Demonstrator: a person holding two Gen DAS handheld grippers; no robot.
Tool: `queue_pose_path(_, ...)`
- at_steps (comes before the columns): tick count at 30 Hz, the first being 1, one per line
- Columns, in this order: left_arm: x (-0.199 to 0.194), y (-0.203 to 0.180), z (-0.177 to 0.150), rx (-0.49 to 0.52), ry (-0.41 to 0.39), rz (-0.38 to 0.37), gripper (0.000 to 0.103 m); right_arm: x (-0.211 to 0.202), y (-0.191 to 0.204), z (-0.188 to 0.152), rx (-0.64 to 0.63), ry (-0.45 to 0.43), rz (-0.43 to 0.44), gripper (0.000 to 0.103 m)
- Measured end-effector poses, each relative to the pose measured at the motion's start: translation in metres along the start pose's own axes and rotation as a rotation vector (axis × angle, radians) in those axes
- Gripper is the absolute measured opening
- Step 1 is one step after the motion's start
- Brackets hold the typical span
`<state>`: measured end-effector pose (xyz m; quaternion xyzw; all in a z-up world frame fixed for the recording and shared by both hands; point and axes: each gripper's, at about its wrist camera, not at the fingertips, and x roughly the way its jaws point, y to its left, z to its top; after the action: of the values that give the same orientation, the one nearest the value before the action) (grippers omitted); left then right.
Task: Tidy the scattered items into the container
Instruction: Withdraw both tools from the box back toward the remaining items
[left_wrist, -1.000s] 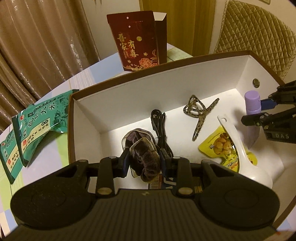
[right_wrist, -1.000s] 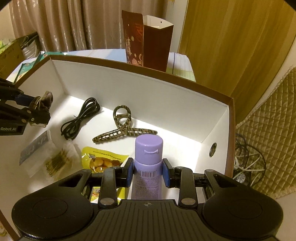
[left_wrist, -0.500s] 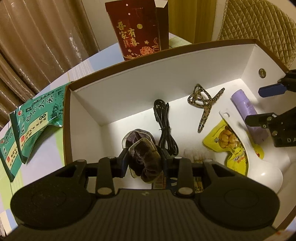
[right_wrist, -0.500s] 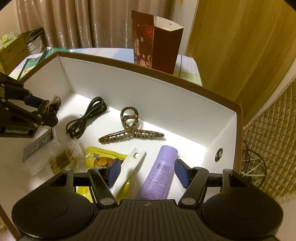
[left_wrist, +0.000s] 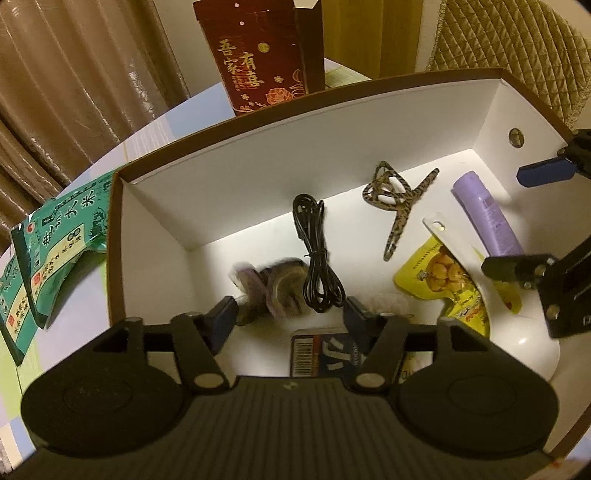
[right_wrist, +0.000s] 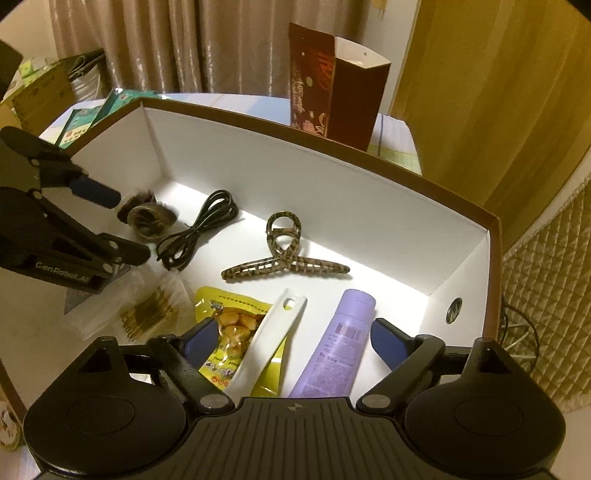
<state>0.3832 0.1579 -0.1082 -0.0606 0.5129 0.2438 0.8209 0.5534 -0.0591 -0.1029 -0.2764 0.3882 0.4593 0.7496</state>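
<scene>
Scrunchie (left_wrist: 275, 291) drops blurred at lower centre of the white box (left_wrist: 258, 155); left gripper (left_wrist: 288, 319) and right gripper (right_wrist: 290, 338) both opening, empty. Risk: withdrawing fingers could snag the black cable (left_wrist: 316, 266).

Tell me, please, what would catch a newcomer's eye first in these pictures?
Probably the big white box with a brown rim, lit inside and holding small things: a leopard-print hair clip mid-floor, a black cable to its left, a purple bottle lying near the right gripper. Both grippers hang over it with jaws opening; a dark scrunchie lies between the left gripper's fingers, unpressed. Behind the box stands a red paper bag.
</scene>
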Motion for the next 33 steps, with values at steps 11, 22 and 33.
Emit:
queue_pose_path(11,-0.015,-0.006,0.0,0.004,-0.018,0.007,0.084,-0.015,-0.006,-0.009,0.035,-0.011,-0.027,0.101)
queue_pose_path(22,-0.035,-0.011,-0.006,0.001,-0.027,0.007,0.093,-0.034,-0.003,-0.017,0.066,-0.025,-0.013,0.101)
queue_pose_path(33,-0.062,-0.016,-0.018,-0.02,-0.038,0.015,0.094,-0.057,0.002,-0.025,0.102,-0.045,-0.018,0.101)
